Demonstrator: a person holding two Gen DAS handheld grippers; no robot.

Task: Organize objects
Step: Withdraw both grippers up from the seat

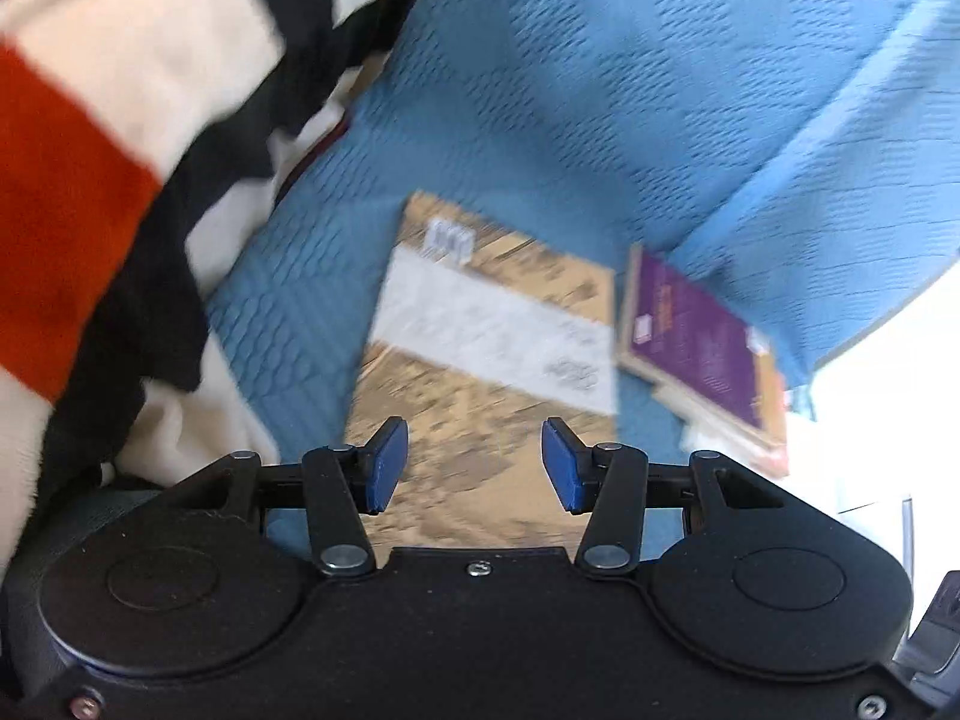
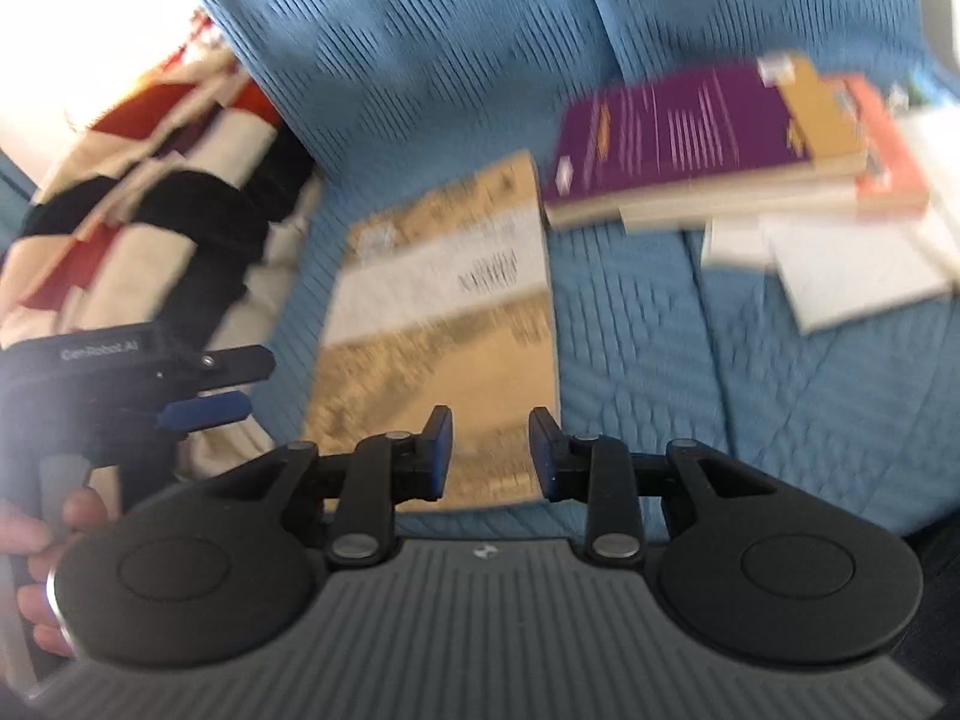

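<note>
Left gripper (image 1: 474, 465) fingers apart, empty, poised over near end of tan book (image 1: 480, 360); right gripper (image 2: 489, 450) likewise. Book flat on blue sofa (image 1: 600, 90), long axis running away from fingers; purple book (image 2: 678, 126) farther right.

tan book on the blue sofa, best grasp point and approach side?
Probably its near short edge, approached from the sofa front. The tan book lies flat on the blue cushion, that edge nearest both open grippers, left gripper and right gripper. The striped blanket crowds one long side, the purple book the far corner.
</note>
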